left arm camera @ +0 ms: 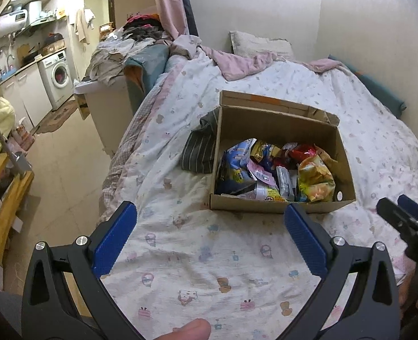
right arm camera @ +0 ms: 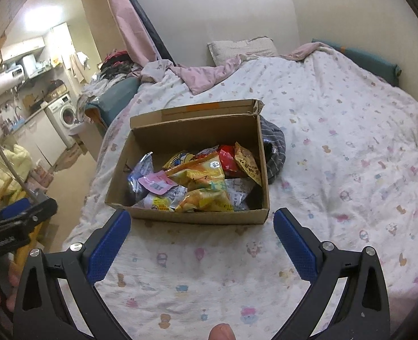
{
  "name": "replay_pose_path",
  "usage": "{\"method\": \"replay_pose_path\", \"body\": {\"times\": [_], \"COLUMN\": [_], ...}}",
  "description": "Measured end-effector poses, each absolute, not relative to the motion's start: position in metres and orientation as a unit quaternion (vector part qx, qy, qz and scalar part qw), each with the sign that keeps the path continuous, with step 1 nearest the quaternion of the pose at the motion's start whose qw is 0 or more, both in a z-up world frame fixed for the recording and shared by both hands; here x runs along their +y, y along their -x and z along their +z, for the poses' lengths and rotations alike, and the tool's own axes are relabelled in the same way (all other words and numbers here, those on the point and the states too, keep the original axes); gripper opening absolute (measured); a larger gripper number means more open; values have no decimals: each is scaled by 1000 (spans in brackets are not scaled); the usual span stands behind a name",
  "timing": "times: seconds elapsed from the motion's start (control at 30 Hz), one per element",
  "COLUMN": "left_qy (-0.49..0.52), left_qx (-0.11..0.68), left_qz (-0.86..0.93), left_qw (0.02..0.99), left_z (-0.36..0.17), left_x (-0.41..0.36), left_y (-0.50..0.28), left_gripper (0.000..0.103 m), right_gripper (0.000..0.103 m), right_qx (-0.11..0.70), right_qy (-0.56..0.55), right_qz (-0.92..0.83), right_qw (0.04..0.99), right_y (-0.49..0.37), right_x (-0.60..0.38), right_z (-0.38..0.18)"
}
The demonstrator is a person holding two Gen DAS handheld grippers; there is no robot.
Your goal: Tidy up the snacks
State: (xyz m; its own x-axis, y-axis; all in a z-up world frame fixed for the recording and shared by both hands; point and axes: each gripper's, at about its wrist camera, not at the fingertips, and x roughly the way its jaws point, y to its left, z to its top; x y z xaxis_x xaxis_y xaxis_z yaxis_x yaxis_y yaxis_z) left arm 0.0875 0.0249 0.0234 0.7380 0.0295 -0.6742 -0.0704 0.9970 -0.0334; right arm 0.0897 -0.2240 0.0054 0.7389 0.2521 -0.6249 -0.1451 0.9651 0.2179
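Observation:
An open cardboard box [left arm camera: 279,124] stands on the bed and holds several snack packets: a yellow chip bag [left arm camera: 316,180], a blue-white bag [left arm camera: 237,161], a red packet [left arm camera: 302,151]. In the right wrist view the box [right arm camera: 192,134] holds the yellow bag [right arm camera: 206,187], a pink packet [right arm camera: 155,184] and a red packet [right arm camera: 227,160]. My left gripper [left arm camera: 210,215] is open and empty, just short of the box's near wall. My right gripper [right arm camera: 201,221] is open and empty, also just short of the near wall. Each gripper shows at the edge of the other's view: the right gripper in the left wrist view [left arm camera: 401,215], the left gripper in the right wrist view [right arm camera: 22,215].
The bed [left arm camera: 209,255] has a white patterned quilt. A grey striped cloth [left arm camera: 200,147] lies against the box's side. A pillow [left arm camera: 261,44] lies at the head. The bed's edge drops to the floor [left arm camera: 64,164] on the left; a washing machine [left arm camera: 57,75] stands beyond.

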Motion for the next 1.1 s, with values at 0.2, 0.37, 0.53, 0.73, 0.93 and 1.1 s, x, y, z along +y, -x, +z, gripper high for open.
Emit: {"method": "replay_pose_path", "body": {"times": [0.2, 0.37, 0.53, 0.73, 0.93, 1.1], "left_qy": [35, 38, 38, 36, 34, 34], "left_qx": [363, 368, 370, 371, 365, 366], "left_qz": [28, 24, 23, 22, 22, 22], "left_qw": [931, 929, 928, 928, 930, 930], "left_z": [18, 17, 15, 14, 15, 15], "left_x": [24, 26, 26, 26, 24, 24], "left_y": [-89, -90, -90, -90, -88, -88], "left_gripper": [103, 103, 103, 103, 103, 103], "right_gripper": [103, 103, 103, 103, 103, 103], "right_qx": [350, 349, 349, 348, 348, 349], "right_qy": [-73, -61, -58, -57, -59, -57], "right_qz": [106, 103, 101, 100, 99, 98], "right_qw": [928, 929, 930, 930, 931, 930], "right_y": [-93, -94, -94, -94, -95, -96], "right_x": [-219, -214, -213, -212, -213, -215], "right_z": [0, -1, -1, -1, -1, -1]}}
